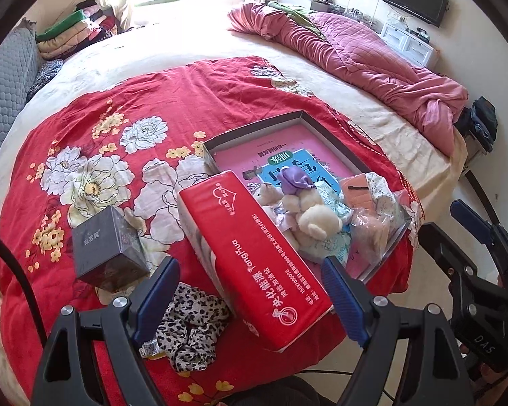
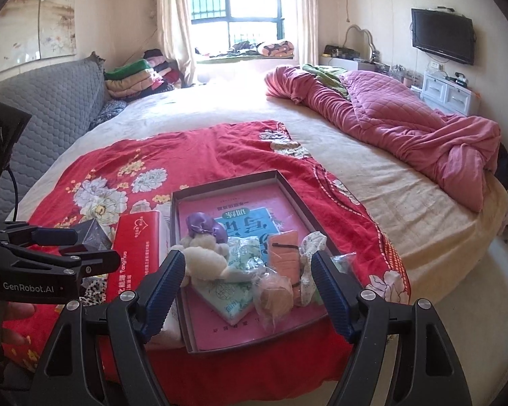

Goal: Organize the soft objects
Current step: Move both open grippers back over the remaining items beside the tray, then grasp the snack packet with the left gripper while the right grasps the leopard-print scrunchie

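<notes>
Several soft items, including a cream plush bear [image 1: 313, 215], are found placed in the shallow dark cardboard tray [image 2: 183, 311]. A leopard-print fabric scrunchie [image 1: 189, 328] remains outside on the red floral quilt [image 1: 145, 108]. Left gripper [image 1: 250, 299] and right gripper [image 2: 247, 294] are held wide, empty.

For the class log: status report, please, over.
Left tool open, astride red tissue pack. Right tool open, empty, above tray of soft toys. Leopard cloth outside tray.

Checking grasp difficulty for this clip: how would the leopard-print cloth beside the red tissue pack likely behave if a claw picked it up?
The leopard-print cloth lies crumpled in loose folds on the red floral bedspread, so it is probably floppy and would drape rather than hold shape. It looks thin, so likely light. A small tag shows at its edge, and a pinch might catch only one layer.
</notes>
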A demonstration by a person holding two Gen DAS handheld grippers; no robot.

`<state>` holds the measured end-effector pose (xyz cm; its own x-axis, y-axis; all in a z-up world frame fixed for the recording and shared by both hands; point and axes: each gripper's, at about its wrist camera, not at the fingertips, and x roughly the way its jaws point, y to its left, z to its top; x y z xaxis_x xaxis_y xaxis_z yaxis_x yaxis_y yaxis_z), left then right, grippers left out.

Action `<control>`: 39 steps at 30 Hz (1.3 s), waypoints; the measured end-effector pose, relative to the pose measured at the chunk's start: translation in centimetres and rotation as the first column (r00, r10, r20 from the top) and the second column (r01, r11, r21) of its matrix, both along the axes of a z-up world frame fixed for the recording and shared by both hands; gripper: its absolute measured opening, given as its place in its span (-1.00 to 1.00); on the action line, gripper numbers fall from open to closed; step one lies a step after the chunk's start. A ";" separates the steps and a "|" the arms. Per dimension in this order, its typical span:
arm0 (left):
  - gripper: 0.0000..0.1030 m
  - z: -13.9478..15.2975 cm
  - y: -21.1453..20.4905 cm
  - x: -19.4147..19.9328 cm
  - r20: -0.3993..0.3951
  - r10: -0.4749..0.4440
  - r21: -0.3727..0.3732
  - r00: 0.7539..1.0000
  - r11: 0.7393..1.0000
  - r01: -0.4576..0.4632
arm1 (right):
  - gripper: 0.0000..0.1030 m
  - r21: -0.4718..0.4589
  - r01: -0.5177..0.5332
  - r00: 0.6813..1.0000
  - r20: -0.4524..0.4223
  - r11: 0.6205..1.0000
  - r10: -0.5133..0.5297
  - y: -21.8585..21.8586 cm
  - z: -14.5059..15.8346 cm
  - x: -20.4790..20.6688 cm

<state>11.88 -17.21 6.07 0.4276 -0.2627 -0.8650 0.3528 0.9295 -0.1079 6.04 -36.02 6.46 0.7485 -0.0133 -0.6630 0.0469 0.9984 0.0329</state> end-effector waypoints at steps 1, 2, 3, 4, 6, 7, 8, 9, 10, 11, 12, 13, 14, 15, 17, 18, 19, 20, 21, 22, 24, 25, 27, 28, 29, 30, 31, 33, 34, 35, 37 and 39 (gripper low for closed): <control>0.64 0.1 0.4 -0.2 0.000 0.004 -0.004 1.000 1.000 -0.004 | 0.51 -0.001 -0.005 1.000 0.001 1.000 0.005 0.3 0.1 0.0; 0.64 0.2 0.8 -0.3 0.003 0.008 -0.004 1.000 1.000 -0.008 | 0.51 -0.003 -0.010 1.000 0.002 1.000 0.010 0.5 0.3 0.0; 0.64 0.4 1.2 -0.5 0.007 0.014 -0.002 1.000 1.000 -0.014 | 0.51 -0.005 -0.017 1.000 0.005 1.000 0.017 0.9 0.5 -0.1; 0.64 0.6 1.8 -0.6 0.012 0.020 0.001 1.000 1.000 -0.020 | 0.51 -0.008 -0.023 1.000 0.009 1.000 0.023 1.2 0.6 -0.1; 0.64 0.8 2.9 -0.8 0.013 0.037 -0.006 0.999 0.999 -0.037 | 0.51 -0.015 -0.042 0.999 0.012 0.999 0.042 2.0 0.9 -0.1; 0.64 0.9 3.7 -0.8 0.012 0.046 -0.013 0.999 0.999 -0.046 | 0.51 -0.020 -0.053 0.998 0.014 0.998 0.054 2.4 1.1 -0.2; 0.64 0.9 4.3 -0.9 0.012 0.058 -0.014 0.998 0.998 -0.058 | 0.51 -0.026 -0.066 0.998 0.018 0.997 0.067 2.9 1.2 -0.2; 0.64 0.9 5.3 -0.9 0.013 0.079 -0.015 0.997 0.997 -0.079 | 0.51 -0.031 -0.080 0.997 0.020 0.996 0.081 3.5 1.3 -0.3; 0.64 0.7 6.3 -0.9 0.011 0.095 -0.015 0.995 0.995 -0.095 | 0.51 -0.035 -0.094 0.995 0.019 0.995 0.095 4.0 1.3 -0.3; 0.64 0.6 7.2 -1.0 0.005 0.111 -0.017 0.994 0.994 -0.111 | 0.51 -0.040 -0.109 0.994 0.016 0.993 0.110 4.6 1.3 -0.3; 0.64 0.4 7.9 -0.9 -0.001 0.122 -0.017 0.992 0.992 -0.122 | 0.51 -0.046 -0.125 0.992 0.012 0.991 0.126 5.3 1.3 -0.2; 0.64 0.1 8.8 -0.9 -0.005 0.135 -0.012 0.991 0.991 -0.135 | 0.51 -0.052 -0.142 0.990 0.009 0.988 0.143 6.0 1.2 -0.2; 0.64 -0.2 9.6 -0.9 -0.009 0.148 -0.006 0.989 0.989 -0.148 | 0.51 -0.057 -0.159 0.987 0.005 0.986 0.159 6.7 1.1 -0.2; 0.64 -0.6 10.4 -0.9 -0.016 0.162 -0.003 0.987 0.987 -0.162 | 0.51 -0.063 -0.176 0.984 0.000 0.982 0.177 7.4 1.0 -0.1; 0.64 -1.5 11.8 -1.0 -0.032 0.180 0.005 0.983 0.984 -0.179 | 0.51 -0.074 -0.214 0.977 -0.008 0.974 0.214 8.9 0.8 -0.1; 0.64 -1.9 12.5 -1.1 -0.038 0.190 0.010 0.981 0.982 -0.190 | 0.51 -0.079 -0.236 0.972 -0.013 0.968 0.236 9.7 0.7 -0.1; 0.64 -2.4 13.2 -1.2 -0.049 0.201 0.015 0.978 0.980 -0.200 | 0.51 -0.085 -0.262 0.965 -0.021 0.961 0.261 10.5 0.5 -0.2; 0.64 -2.9 13.8 -1.2 -0.058 0.210 0.016 0.976 0.978 -0.209 | 0.51 -0.093 -0.287 0.958 -0.030 0.953 0.286 11.4 0.3 -0.2; 0.64 -3.4 14.4 -1.3 -0.066 0.218 0.017 0.974 0.976 -0.217 | 0.51 -0.104 -0.314 0.949 -0.044 0.944 0.311 12.3 0.0 -0.3; 0.64 -3.9 14.9 -1.4 -0.076 0.225 0.020 0.971 0.974 -0.224 | 0.51 -0.118 -0.341 0.940 -0.054 0.933 0.337 13.2 -0.3 -0.4; 0.64 -5.1 15.8 -1.3 -0.098 0.237 0.030 0.967 0.972 -0.235 | 0.51 -0.143 -0.398 0.917 -0.082 0.906 0.390 15.0 -1.1 -0.6; 0.64 -5.9 16.1 -1.3 -0.112 0.243 0.034 0.964 0.970 -0.240 | 0.52 -0.159 -0.431 0.902 -0.098 0.888 0.420 16.0 -1.7 -0.8; 0.64 -7.4 16.8 -1.3 -0.141 0.254 0.049 0.957 0.967 -0.250 | 0.51 -0.206 -0.484 0.875 -0.123 0.850 0.468 17.9 -2.8 -1.3; 0.64 -8.4 17.1 -1.4 -0.158 0.258 0.056 0.953 0.966 -0.252 | 0.52 -0.231 -0.512 0.859 -0.143 0.827 0.492 18.9 -3.5 -1.4; 0.64 -9.1 17.3 -1.4 -0.170 0.261 0.062 0.950 0.965 -0.254 | 0.52 -0.250 -0.540 0.841 -0.163 0.803 0.515 19.7 -4.2 -1.6; 0.64 -9.7 17.5 -1.3 -0.186 0.265 0.065 0.946 0.964 -0.257 | 0.52 -0.267 -0.564 0.826 -0.185 0.781 0.533 20.4 -5.0 -1.8; 0.64 -10.4 17.8 -1.4 -0.204 0.264 0.056 0.943 0.965 -0.258 | 0.52 -0.280 -0.587 0.809 -0.210 0.759 0.549 21.0 -5.7 -1.9; 0.64 -11.2 18.1 -1.3 -0.226 0.262 0.042 0.938 0.965 -0.259 | 0.52 -0.292 -0.619 0.785 -0.243 0.729 0.570 21.9 -7.0 -2.0; 0.64 -11.5 18.2 -1.2 -0.233 0.256 0.037 0.938 0.966 -0.254 | 0.52 -0.296 -0.627 0.778 -0.260 0.720 0.571 22.2 -7.6 -1.9; 0.64 -11.7 18.1 -1.2 -0.235 0.247 0.035 0.940 0.969 -0.246 | 0.52 -0.303 -0.633 0.773 -0.274 0.712 0.571 22.3 -8.1 -1.8; 0.64 -11.8 18.1 -1.2 -0.235 0.235 0.028 0.943 0.972 -0.235 | 0.52 -0.315 -0.643 0.765 -0.296 0.698 0.571 22.7 -9.0 -1.4; 0.64 -11.9 18.2 -1.1 -0.240 0.227 0.017 0.944 0.973 -0.230 | 0.52 -0.327 -0.648 0.761 -0.313 0.687 0.569 23.1 -9.9 -0.9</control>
<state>10.83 0.97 -5.83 0.2586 -0.1922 -0.9467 0.0938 0.9804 -0.1735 5.15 -12.95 -3.40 0.5588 0.1167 -0.8211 -0.6108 0.7276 -0.3123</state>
